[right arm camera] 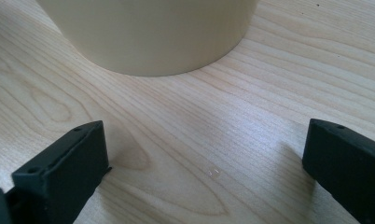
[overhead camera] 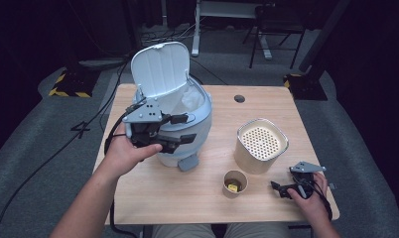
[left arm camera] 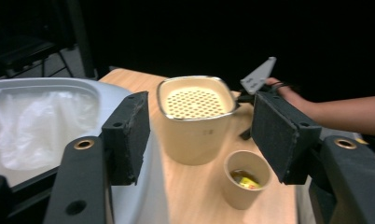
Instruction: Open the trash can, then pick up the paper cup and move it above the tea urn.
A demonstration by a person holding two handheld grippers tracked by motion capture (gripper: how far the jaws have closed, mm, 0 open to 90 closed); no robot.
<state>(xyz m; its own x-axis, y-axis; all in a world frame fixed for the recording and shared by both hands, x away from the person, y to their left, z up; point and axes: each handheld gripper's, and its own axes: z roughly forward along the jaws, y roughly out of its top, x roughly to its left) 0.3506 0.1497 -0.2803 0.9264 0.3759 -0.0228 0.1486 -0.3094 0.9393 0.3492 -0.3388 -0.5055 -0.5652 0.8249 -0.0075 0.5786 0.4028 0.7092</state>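
Bin (overhead camera: 185, 134), pale blue-grey with a pedal at its foot, is being shown at the left of the wooden table (overhead camera: 187, 198), its lid (overhead camera: 160, 67) standing raised and a white liner (overhead camera: 190, 101) being seen inside. The left gripper (overhead camera: 180, 128) is being held by the left hand (overhead camera: 128, 153) against the front rim of the bin, its jaws being kept apart with nothing clasped between them; in the left gripper view the left gripper (left arm camera: 202, 126) is being seen with its pads (left arm camera: 129, 135) spread, the bin's edge lying just beside the nearer pad while the table's other things are being framed in the gap. No contact between pads and rim can be told for certain.

A cream container with a perforated top (overhead camera: 262, 144) is being seen right of the bin, well apart from it, and a small paper cup (overhead camera: 235, 183) holding something yellow is standing just in front of it.

The right gripper (overhead camera: 282, 188) is being rested low at the table's right front corner by the right hand (overhead camera: 311, 196). In the right gripper view its jaws are being held wide over bare wood, empty, with the cream container's base (right arm camera: 148, 32) lying ahead of them.
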